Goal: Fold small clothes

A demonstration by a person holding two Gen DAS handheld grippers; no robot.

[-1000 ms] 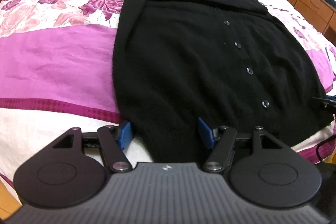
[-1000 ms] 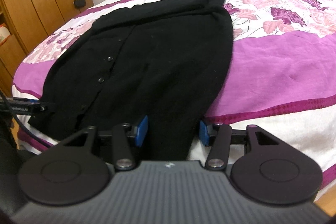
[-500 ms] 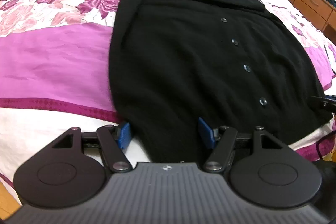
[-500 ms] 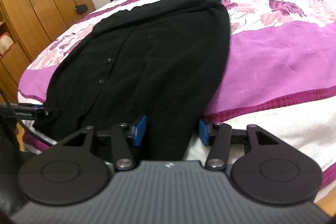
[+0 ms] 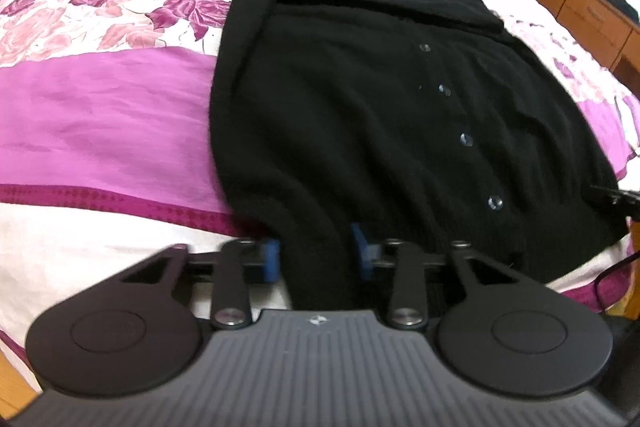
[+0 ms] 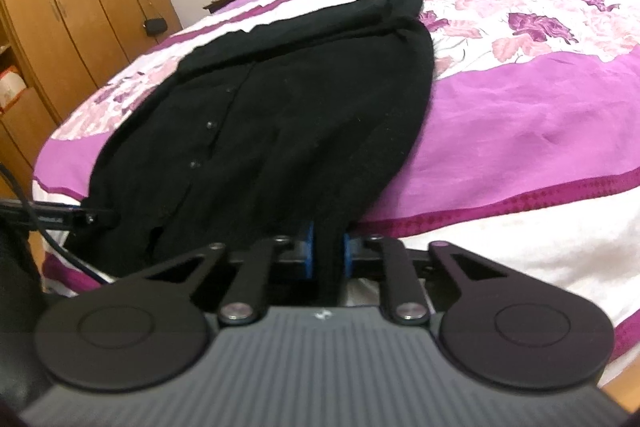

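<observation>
I see the black cardigan [image 5: 360, 115] lying flat on the purple floral bedspread [image 5: 100, 115], its long axis running away from me, hem nearest and collar far. My left gripper [image 5: 316, 255] and right gripper [image 6: 328, 253] have just closed, each pinching the hem.

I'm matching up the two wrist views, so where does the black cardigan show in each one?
Left wrist: black cardigan fills the centre and right, its near hem between the left gripper fingers.
Right wrist: it fills the centre and left, its hem clamped in the right gripper.
Shared landmark: the cardigan's row of buttons.
</observation>
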